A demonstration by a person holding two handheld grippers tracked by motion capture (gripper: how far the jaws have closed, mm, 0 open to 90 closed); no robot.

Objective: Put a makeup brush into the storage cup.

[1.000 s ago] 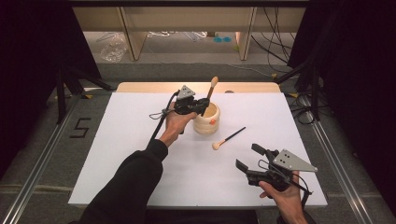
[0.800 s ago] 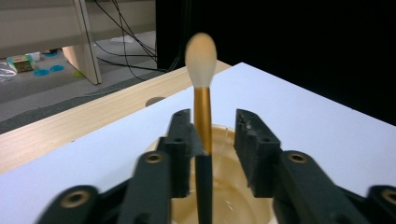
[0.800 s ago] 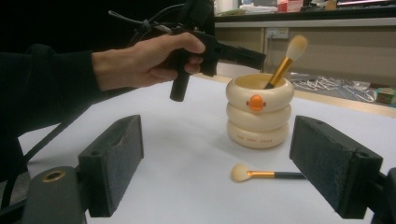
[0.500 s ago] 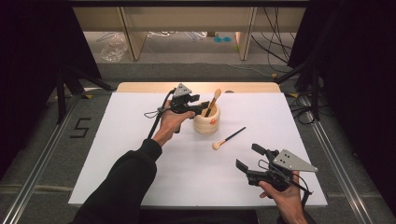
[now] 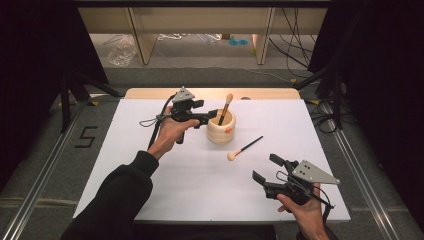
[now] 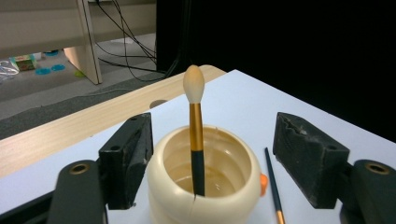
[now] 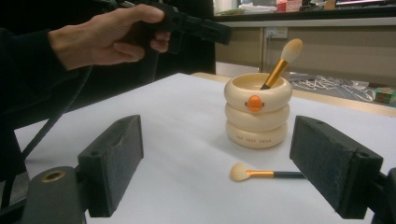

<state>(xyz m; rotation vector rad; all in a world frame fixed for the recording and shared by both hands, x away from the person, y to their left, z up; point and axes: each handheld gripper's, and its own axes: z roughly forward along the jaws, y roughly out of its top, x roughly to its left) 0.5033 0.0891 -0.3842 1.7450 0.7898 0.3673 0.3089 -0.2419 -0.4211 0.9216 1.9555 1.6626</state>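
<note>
High view: left gripper (image 5: 212, 114) sits toward the far edge of the white tabletop (image 5: 165, 175), jaws spread, holding nothing, tips just left of the cream ringed pot (image 5: 220, 127). One brush (image 5: 225, 107) stands in the pot, handle down, bristle head up and leaning slightly. Second brush (image 5: 244, 148) lies flat on the tabletop, near the pot on its near-right side, apart from it. Its long axis runs diagonally: bristle head toward the near edge, dark handle tip toward the far right corner. Right gripper (image 5: 265, 171) hovers near the near right corner, jaws wide apart, empty.

Left gripper view: both jaws flank the pot with gaps either side, no contact I can confirm. Standing brush (image 6: 195, 126) rises through the middle of the gap. Lying brush's handle (image 6: 272, 184) shows just beyond the pot.

Right gripper view: jaws apart with nothing between the pads. Lying brush (image 7: 261, 174) is straight ahead, crosswise to the jaw line, head to the left. Pot (image 7: 257, 110) is behind it; the left hand (image 7: 107, 37) with its gripper is up left of the pot.

Judgement: lying brush goes in the pot next. Right gripper is nearer and already faces it; the handle lies across the gap, so the wrist likely needs a turn before closing on it.
</note>
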